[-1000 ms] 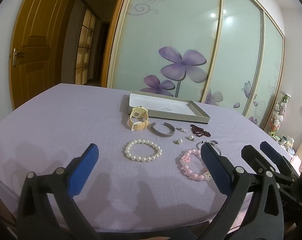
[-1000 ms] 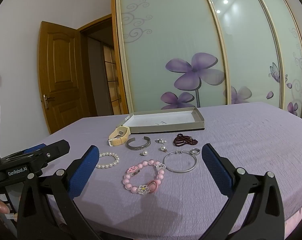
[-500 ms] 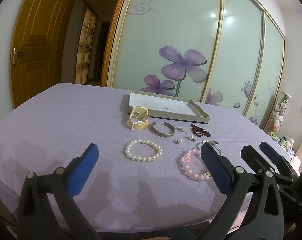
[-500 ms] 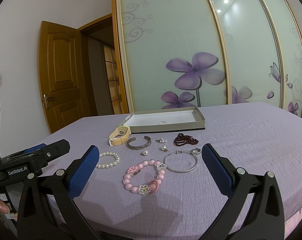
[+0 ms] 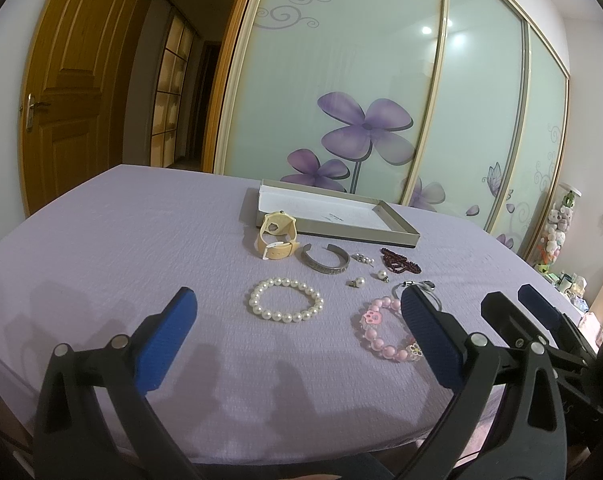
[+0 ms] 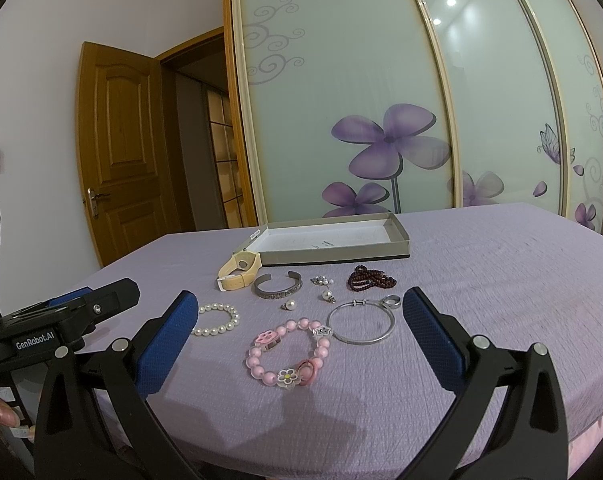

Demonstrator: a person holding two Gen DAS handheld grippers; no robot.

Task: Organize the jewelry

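Almost nothing has changed over the last second: both views sit nearly as they did, with only a very slight drift of the right camera, and every piece of jewelry lies where it was. The left tool [image 5: 297,332] hangs low over the near edge of the table [image 5: 101,240], its blue pads spread wide and gripping nothing; the right tool [image 6: 297,330] does the same, jaws wide apart and empty. Between the left tool's pads lies the pearl bracelet [image 5: 285,305], and between the right tool's pads the pink bead bracelet [image 6: 290,353], with the silver bangle [image 6: 363,322] just beside it. Further back are the engraved cuff [image 6: 278,285], the beige watch [image 6: 239,270], which rests against the front wall of the open box [image 6: 333,258], the dark red bead string [image 6: 369,278], and what look like 3 small pearl earrings or charms [image 6: 326,286], too small to name with confidence. The box holds no jewelry, only what may be a printed label on its white floor. So the sorting has not started: I judge this a pause before the 1st pick, each tool already lined up on a bracelet. The bracelets should take a pinch across the beads easily; the tiny pearl pieces will likely be the hard ones, prone to slipping on the soft purple cloth.
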